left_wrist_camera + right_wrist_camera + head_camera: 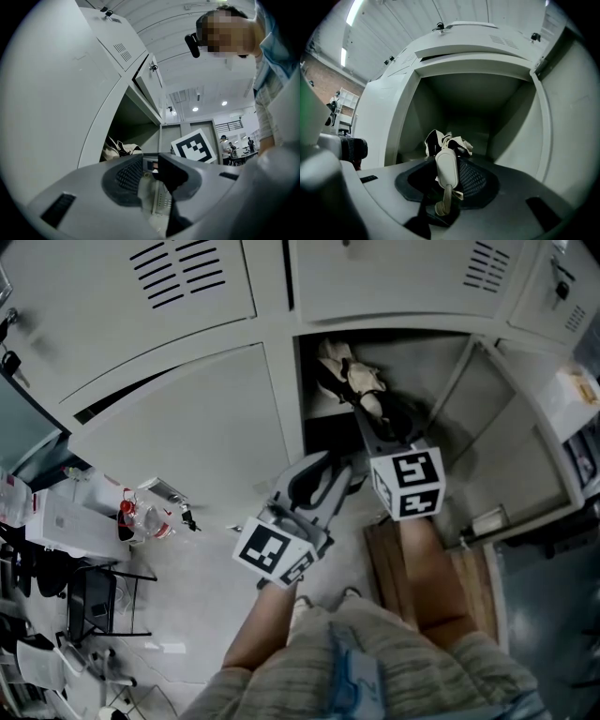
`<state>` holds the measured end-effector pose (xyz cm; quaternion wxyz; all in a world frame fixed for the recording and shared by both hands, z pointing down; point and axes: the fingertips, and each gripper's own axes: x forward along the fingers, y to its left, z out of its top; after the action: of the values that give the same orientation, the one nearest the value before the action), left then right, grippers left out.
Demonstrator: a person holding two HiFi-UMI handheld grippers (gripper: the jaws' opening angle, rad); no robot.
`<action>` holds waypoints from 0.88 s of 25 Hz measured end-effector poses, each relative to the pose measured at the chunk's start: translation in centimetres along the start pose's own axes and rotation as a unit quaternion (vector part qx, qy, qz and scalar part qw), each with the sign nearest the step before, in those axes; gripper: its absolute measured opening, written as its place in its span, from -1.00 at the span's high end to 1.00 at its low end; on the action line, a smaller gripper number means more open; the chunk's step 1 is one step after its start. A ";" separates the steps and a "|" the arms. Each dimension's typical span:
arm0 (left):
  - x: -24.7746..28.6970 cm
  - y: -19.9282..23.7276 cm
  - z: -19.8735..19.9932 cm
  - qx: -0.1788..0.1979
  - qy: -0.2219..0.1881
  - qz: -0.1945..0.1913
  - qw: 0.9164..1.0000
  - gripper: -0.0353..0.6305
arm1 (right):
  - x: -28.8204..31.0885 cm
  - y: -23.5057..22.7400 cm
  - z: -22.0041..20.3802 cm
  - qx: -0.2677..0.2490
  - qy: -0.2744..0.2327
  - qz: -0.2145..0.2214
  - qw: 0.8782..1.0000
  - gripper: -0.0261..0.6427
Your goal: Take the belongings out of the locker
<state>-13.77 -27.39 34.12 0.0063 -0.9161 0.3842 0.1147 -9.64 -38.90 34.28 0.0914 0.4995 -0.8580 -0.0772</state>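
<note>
Cream strap tab [446,169] is pinched btwn the jaws of the right gripper [450,165], which are closed onto it w/ the mesh pad against its right side. A short loop of beige webbing [442,202] hangs off the tab's lower end. The tab runs up to the black-and-cream bag [435,140], which lies crumpled inside the open locker compartment [511,122], toward the compartment's left side. In head view the right gripper reaches into the compartment mouth, level w/ the bag, and its marker cube [408,482] sits just outside the opening. The left gripper [151,165] is outside the compartment, below-left of the opening and aimed at it, jaws spread w/ nothing btwn them. The bag shows past its left jaw, well apart from it. The door [525,456] hangs swung open at the compartment's right edge. Closed locker doors [187,287] w/ vent slots stand above and left of the compartment. A wooden board [389,563] lies on the floor just below it, under the right forearm. A black folding chair [89,601] stands well off to the compartment's left, near a clear plastic bag w/ sth red [141,517] on the floor
</note>
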 end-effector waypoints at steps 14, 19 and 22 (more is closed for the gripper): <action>0.2 0.3 -0.2 -0.007 0.003 0.003 1.000 0.65 | 0.6 0.3 0.0 -0.005 -0.014 0.004 1.000 0.49; 0.1 0.6 -0.3 -0.008 0.003 0.007 1.000 0.65 | -0.4 0.7 0.0 -0.043 -0.006 0.002 0.999 0.48; 0.3 0.6 -0.3 -0.009 0.003 0.005 1.000 0.65 | -1.1 0.6 0.0 -0.093 -0.001 -0.022 0.995 0.46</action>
<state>-13.91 -28.07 34.42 -0.0035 -0.9146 0.3873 0.1157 -9.65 -37.63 34.30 0.1349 0.5074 -0.8362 -0.1587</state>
